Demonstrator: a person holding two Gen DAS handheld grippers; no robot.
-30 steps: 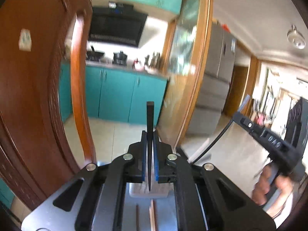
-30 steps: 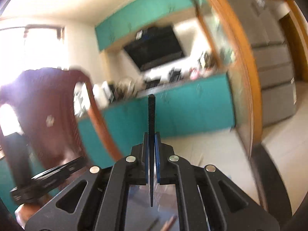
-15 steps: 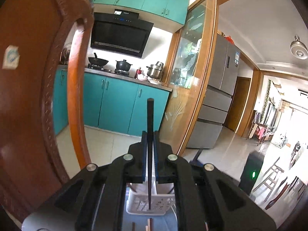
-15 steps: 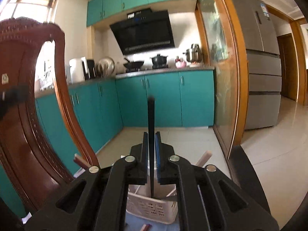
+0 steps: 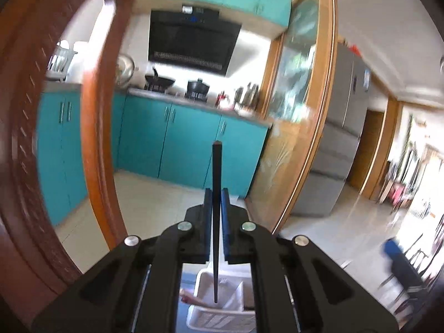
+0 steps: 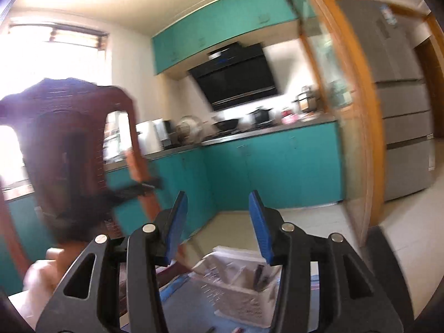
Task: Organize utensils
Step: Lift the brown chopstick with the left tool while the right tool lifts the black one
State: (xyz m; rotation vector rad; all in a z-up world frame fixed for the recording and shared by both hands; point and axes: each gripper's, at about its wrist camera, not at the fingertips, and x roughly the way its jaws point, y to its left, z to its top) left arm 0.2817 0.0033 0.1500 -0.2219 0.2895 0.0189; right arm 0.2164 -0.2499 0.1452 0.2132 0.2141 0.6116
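Presently: two black tongs over a white utensil basket.

Left tongs [image 5: 216, 202], blue-padded, clamp a slim black chopstick [image 5: 216, 194] upright, its lower tip over the divided, perforated plastic basket [image 5: 222, 319] on the blue desk [image 6: 188, 302]. Right tongs [image 6: 219, 222] have just been opening and stand apart, nothing between them; their chopstick of half a second ago now rests in the basket [image 6: 259, 274]. Beyond: carved wooden chair [image 6: 69, 138], teal cabinets [image 5: 177, 138].

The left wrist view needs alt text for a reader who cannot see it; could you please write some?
The left gripper holds a black chopstick upright above a white basket. Behind are teal kitchen cabinets and a wooden chair back.
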